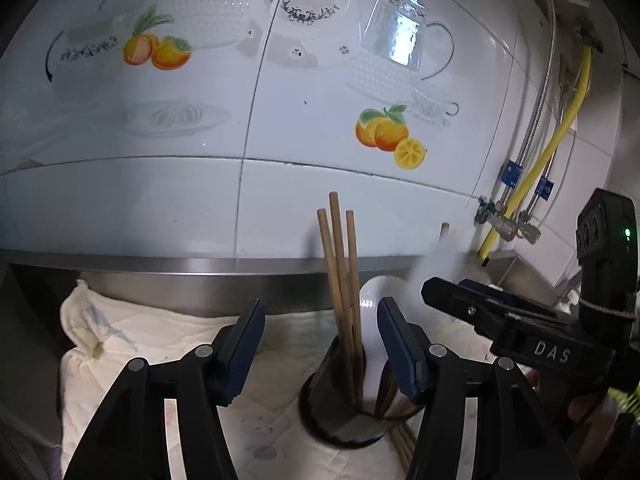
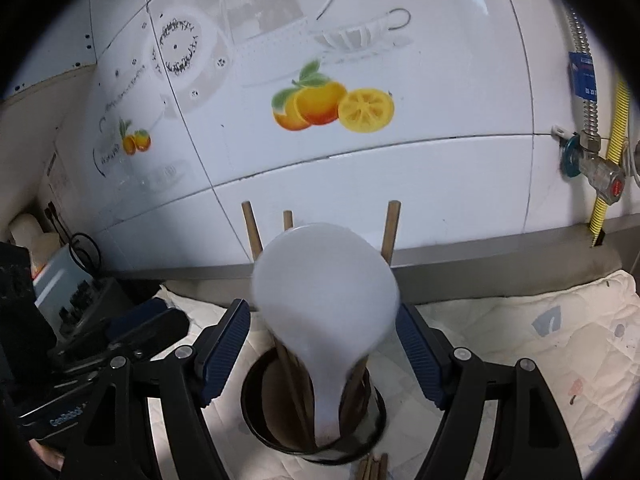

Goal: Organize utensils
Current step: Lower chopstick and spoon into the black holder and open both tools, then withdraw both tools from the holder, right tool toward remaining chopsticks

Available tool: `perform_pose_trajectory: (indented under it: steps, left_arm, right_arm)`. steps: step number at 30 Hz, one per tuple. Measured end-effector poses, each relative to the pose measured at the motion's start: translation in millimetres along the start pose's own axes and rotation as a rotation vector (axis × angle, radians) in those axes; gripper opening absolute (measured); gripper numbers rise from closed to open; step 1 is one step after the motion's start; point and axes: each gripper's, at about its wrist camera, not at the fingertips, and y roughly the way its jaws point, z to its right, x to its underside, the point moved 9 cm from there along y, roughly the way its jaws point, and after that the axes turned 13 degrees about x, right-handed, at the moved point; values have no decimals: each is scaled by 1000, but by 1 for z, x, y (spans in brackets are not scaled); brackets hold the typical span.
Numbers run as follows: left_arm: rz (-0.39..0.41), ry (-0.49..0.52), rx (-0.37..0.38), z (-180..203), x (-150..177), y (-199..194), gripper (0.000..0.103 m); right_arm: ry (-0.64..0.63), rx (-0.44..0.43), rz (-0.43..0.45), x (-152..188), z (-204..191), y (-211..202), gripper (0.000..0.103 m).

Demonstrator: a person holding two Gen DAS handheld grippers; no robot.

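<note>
The white spoon (image 2: 326, 304) is standing handle-down in the dark utensil cup (image 2: 314, 412), its bowl blurred and leaning toward the right-hand camera, so it looks to be settling rather than resting. Its long axis is running nearly upright, tilted a little off vertical, bowl at the top and handle tip down at the cup's floor. Around it the wooden chopsticks (image 1: 340, 280) are standing the same way, ends up, fanning slightly apart, while a few more chopsticks (image 1: 402, 444) are lying flat on the cloth just beside the cup's base.

The right gripper (image 2: 322, 354) is hanging wide apart on either side of the spoon, its pads not pressing on it, so nothing is held there. The left gripper (image 1: 320, 354) is also standing apart with only cloth between its fingers, the cup and sticks showing just beyond the right one; it is gripping nothing.

To my eye the risk is the cup tipping: it is sitting on a soft quilted cloth (image 1: 152, 340), loaded tall and top-heavy, and the left gripper's right finger is looking very close to its rim. A nudge from either tool could rock it over against the steel ledge (image 1: 160, 268), spilling everything. The spoon could also slide round and lean out.
</note>
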Motion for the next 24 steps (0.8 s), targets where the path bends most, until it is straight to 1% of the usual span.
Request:
perform_pose_trajectory:
  steps: [2,5,8,12,14,18,21,23,24]
  left_arm:
    - [-5,-1,-13,-1,3,-6,67]
    - [-16,-5,-22,-1,10,-18,69]
    - [-31,4,-30,1,13,-21,73]
    - [-44,5,-30,5,25,-33,75]
    - [-52,1,-26,7,31,-36,80]
    - [-75,1,-15,14,45,-39,81]
    - [-95,8,-12,19,58,-41,81]
    - [-113,8,-13,22,66,-41,81]
    - [-123,10,-15,23,71,-40,81]
  right_arm:
    - [-7,6,-16,2,0,1,86]
    - [-23,-1,-17,6,-1,-8,86]
    - [-45,6,-36,15,0,-16,86]
    - [-94,32,-72,40,6,-31,86]
    - [-101,37,-103,54,11,-35,86]
    - [-97,51,-166,82,22,-41,86]
    - [-100,69,-219,108,32,-41,76]
    - [-102,71,-265,126,38,-37,62]
    - [-103,72,-283,132,39,-35,59]
